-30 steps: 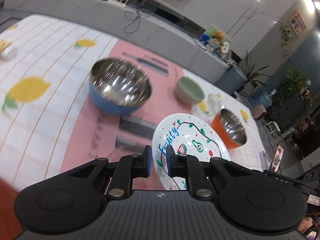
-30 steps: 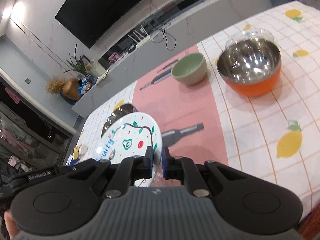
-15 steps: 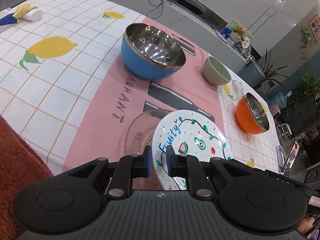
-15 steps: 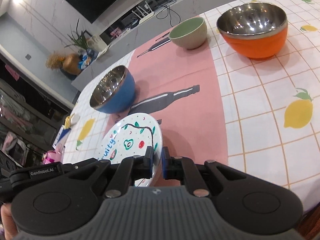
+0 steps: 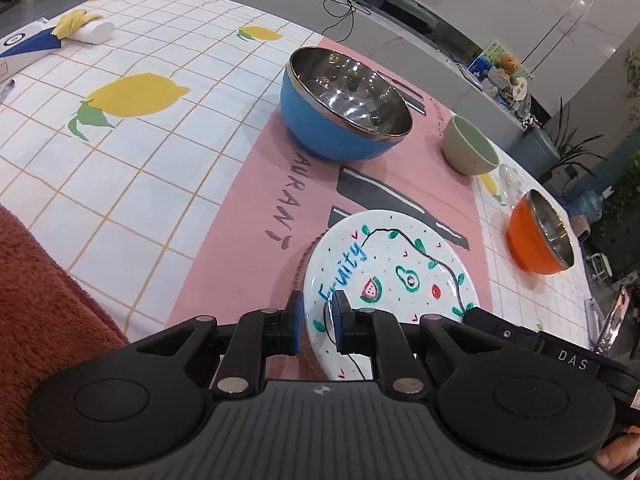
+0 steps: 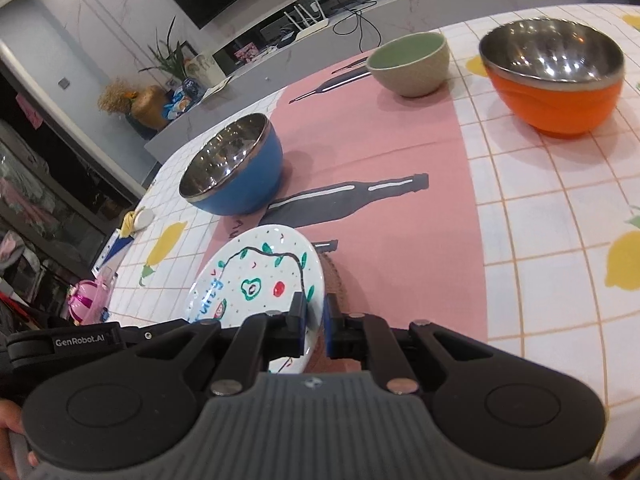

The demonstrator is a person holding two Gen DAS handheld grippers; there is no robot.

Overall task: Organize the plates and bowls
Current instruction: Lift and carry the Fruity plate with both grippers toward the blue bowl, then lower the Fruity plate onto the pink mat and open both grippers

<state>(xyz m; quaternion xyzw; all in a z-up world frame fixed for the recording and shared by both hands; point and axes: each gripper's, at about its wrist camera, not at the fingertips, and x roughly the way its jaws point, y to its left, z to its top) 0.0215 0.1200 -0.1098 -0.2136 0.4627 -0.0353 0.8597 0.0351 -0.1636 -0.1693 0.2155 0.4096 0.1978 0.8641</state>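
**A:** So, what's the left cam showing right now?

**Me:** My left gripper (image 5: 317,322) is clamped on the near rim of the white fruit plate (image 5: 390,276), one blue pad on each side of the edge. The plate has "Fruity" written on it plus a watermelon slice and an avocado. It sits low over the pink runner (image 5: 256,184), and a ribbed brownish glass plate (image 5: 305,258) peeks out from under its left edge. I can't tell whether the two touch. Further back there's the blue steel bowl (image 5: 340,108) on the runner, the small beige bowl (image 5: 470,150) with a green inside beyond it, and the orange steel bowl (image 5: 540,238) off to the right on the lemon tablecloth (image 5: 120,128).

**A:** And the right cam?

**Me:** Same plate (image 6: 260,276), other side. My right gripper (image 6: 315,322) is pinched shut on its rim too, so both tongs hold it at once. The plate tilts up toward the left here. The brown glass plate (image 6: 334,280) shows just right of it. The blue bowl (image 6: 236,164) is behind the plate, the beige bowl (image 6: 410,62) and orange bowl (image 6: 556,76) are far back, well apart from it.
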